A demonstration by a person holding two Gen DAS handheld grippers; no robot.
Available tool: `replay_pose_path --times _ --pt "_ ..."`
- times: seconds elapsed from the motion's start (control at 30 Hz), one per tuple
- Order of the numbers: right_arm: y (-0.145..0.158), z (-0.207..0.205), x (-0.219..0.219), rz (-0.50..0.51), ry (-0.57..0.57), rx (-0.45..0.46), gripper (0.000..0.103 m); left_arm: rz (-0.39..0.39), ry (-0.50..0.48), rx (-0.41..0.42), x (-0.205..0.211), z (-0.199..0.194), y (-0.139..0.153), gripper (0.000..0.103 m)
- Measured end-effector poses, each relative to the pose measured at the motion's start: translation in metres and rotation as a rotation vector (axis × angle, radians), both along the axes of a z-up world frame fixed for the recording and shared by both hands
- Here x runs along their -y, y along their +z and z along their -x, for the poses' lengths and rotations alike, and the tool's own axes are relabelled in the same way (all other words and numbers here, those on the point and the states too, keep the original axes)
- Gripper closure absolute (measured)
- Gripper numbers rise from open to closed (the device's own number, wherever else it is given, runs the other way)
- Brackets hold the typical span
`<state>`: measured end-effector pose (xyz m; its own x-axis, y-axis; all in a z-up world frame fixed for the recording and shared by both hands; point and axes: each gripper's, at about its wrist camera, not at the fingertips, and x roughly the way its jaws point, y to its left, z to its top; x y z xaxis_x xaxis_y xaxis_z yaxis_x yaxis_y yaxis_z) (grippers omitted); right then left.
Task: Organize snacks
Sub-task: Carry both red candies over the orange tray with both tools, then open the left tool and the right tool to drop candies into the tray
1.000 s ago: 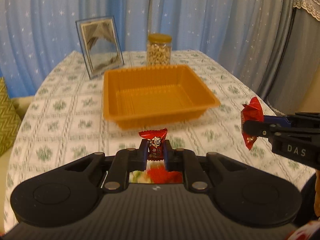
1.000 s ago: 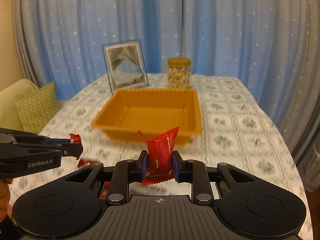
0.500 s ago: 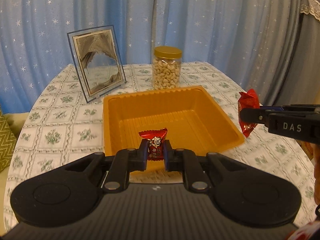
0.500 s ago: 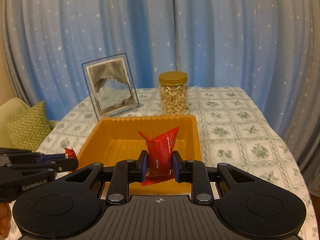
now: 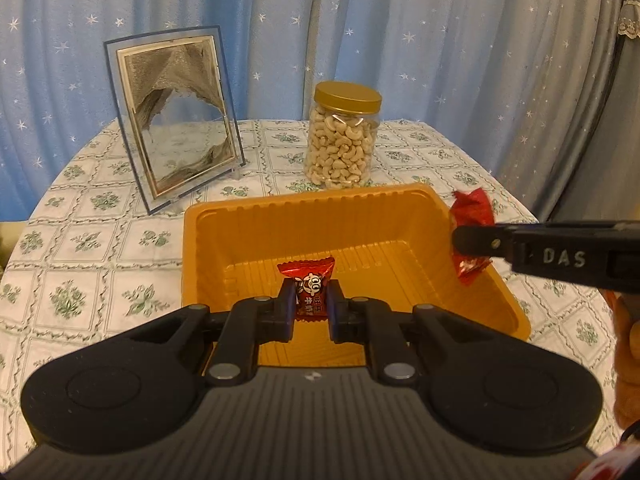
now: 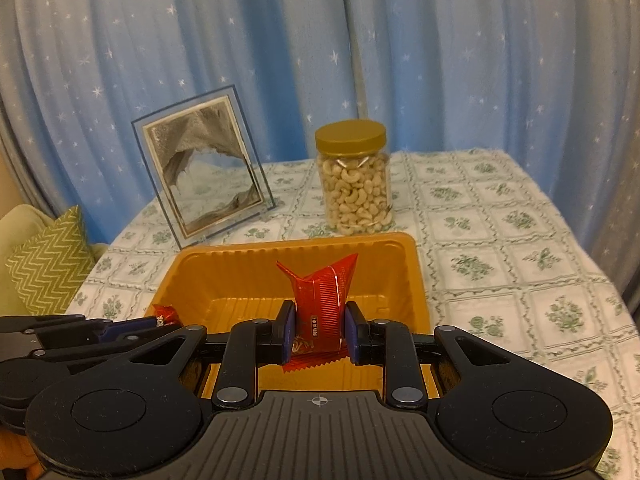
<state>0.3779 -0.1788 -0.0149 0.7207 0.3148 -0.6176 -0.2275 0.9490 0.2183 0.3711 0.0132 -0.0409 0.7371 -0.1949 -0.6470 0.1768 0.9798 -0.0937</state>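
- Snacks, left wrist view: left gripper clenches a small red candy above the orange tray, poised for dropping in
- Right wrist view: right gripper grasps a taller red packet over the same tray's near edge, likewise ready to release

text: "DAS" | on: right tongs side | candy print: unreadable
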Motion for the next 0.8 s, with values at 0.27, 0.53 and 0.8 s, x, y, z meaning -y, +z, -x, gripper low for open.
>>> replay_pose_path --times 0.27,0.53,0.8 --pt "-0.017 -0.031 -0.006 0.009 -0.015 -0.036 0.077 0.042 -0.002 -0.001 -0.002 -0.027 -0.007 0.089" --pt "-0.034 -0.049 -0.01 0.014 -0.016 -0.078 0.077 0.023 0.008 -0.002 0.001 -0.046 -0.017 0.088" --pt "-0.041 -0.06 -0.016 0.024 -0.023 -0.083 0.077 0.039 0.029 0.0 -0.006 -0.063 -0.026 0.086"
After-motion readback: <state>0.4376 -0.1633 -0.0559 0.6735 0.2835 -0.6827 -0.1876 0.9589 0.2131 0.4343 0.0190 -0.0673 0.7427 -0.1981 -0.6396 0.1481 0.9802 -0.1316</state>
